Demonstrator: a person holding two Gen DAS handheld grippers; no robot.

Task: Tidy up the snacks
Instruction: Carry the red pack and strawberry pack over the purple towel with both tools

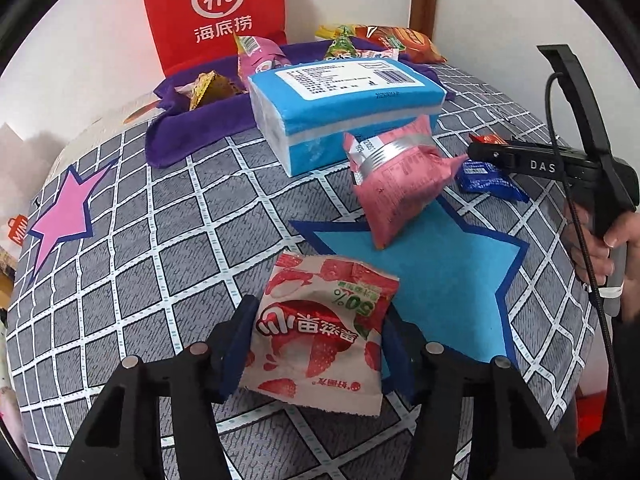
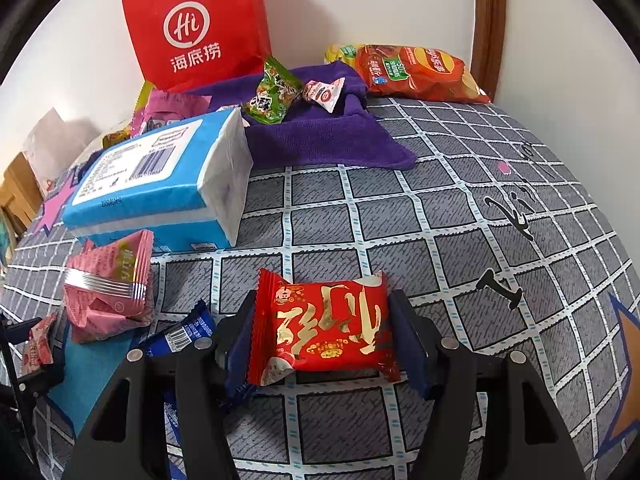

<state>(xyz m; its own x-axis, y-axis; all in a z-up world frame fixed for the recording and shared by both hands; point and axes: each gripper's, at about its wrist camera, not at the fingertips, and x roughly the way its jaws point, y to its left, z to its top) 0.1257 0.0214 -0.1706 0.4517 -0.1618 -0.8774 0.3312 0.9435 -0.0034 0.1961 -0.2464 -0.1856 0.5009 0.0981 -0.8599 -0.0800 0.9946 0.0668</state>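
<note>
My left gripper (image 1: pixel 318 344) is shut on a white strawberry snack packet (image 1: pixel 320 332), both pads against its sides, just above the checked cloth (image 1: pixel 140 260). My right gripper (image 2: pixel 326 340) is shut on a red packet with gold characters (image 2: pixel 324 328). In the left wrist view the right gripper (image 1: pixel 486 142) shows at the right, held by a hand (image 1: pixel 600 248). The left gripper (image 2: pixel 36 352) and its packet show at the left edge of the right wrist view. A pink packet (image 1: pixel 400 184) (image 2: pixel 108 300) and a blue packet (image 1: pixel 484 178) (image 2: pixel 180 332) lie between the two grippers.
A blue tissue pack (image 1: pixel 344 108) (image 2: pixel 160 184) stands behind the pink packet. Behind it a purple towel (image 1: pixel 192 132) (image 2: pixel 332 140) holds several small snacks. A red paper bag (image 1: pixel 216 8) and an orange chips bag (image 2: pixel 420 72) stand by the wall.
</note>
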